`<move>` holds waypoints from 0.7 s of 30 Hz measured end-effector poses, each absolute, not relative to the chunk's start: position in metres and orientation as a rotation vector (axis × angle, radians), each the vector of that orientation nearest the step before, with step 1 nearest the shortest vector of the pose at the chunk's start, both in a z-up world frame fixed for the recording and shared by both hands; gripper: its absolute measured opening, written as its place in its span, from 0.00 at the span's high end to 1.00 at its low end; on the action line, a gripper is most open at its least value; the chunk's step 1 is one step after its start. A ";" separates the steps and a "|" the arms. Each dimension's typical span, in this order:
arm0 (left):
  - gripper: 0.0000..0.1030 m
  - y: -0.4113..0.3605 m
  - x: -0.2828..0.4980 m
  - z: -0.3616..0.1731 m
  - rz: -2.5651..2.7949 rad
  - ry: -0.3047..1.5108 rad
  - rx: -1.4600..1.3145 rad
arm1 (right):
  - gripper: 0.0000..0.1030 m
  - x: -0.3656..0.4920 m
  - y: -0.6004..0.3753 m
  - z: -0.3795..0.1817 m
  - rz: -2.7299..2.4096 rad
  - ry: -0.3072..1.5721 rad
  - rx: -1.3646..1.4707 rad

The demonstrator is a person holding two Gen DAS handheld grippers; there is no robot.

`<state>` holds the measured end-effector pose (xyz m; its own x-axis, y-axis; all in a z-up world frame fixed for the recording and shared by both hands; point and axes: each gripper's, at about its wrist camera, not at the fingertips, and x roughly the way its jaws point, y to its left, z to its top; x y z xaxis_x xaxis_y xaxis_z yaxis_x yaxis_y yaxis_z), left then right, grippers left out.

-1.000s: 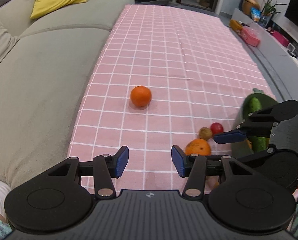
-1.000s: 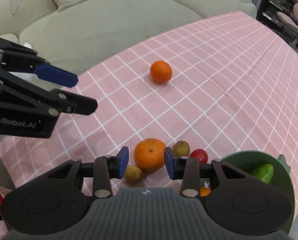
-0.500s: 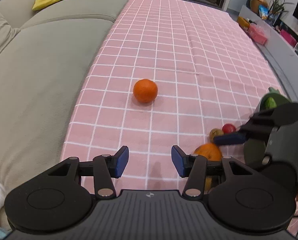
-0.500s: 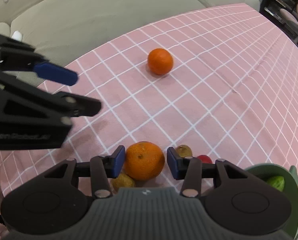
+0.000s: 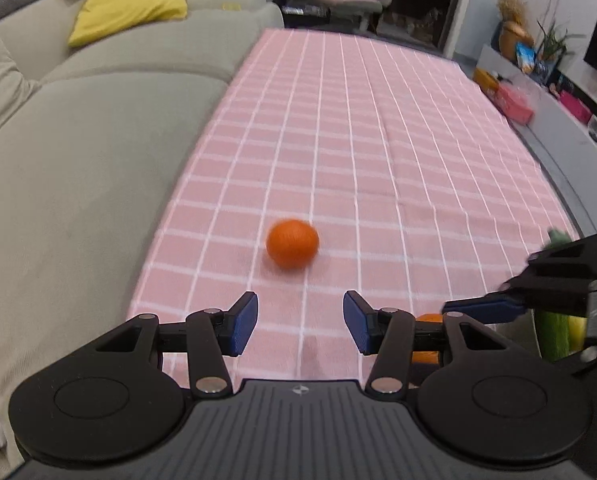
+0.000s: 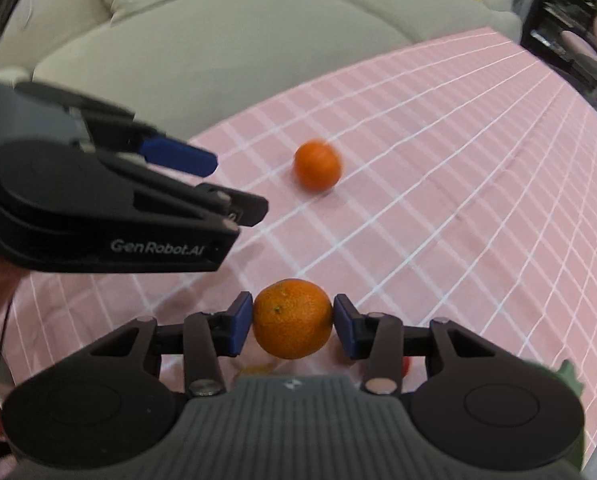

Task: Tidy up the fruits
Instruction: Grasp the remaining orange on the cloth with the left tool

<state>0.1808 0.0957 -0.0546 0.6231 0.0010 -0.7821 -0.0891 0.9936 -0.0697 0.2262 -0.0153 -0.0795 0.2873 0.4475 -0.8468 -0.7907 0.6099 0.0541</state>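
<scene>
My right gripper is shut on an orange mandarin, both blue pads against its sides, lifted a little above the pink checked cloth. A second orange lies alone on the cloth, just ahead of my left gripper, which is open and empty. That orange also shows in the right wrist view. The left gripper shows at the left of the right wrist view. The held mandarin is partly hidden behind the left gripper's right finger.
A green bowl edge with a cucumber sits at the right. Small fruits lie under the right gripper, mostly hidden. A beige sofa runs along the cloth's left edge. A shelf with clutter lies beyond the right edge.
My right gripper closed on the mandarin and lifted it off the cloth. My left gripper moved forward toward the lone orange, still open.
</scene>
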 end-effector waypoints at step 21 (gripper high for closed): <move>0.32 0.090 0.229 -0.096 0.192 0.866 -0.139 | 0.60 0.290 -0.030 -0.105 0.763 0.990 -0.383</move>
<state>0.2290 0.0905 -0.0965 0.6324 0.1112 -0.7666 -0.2239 0.9736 -0.0434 0.2899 -0.0301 -0.1049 0.3242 0.3999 -0.8573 -0.7276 0.6846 0.0442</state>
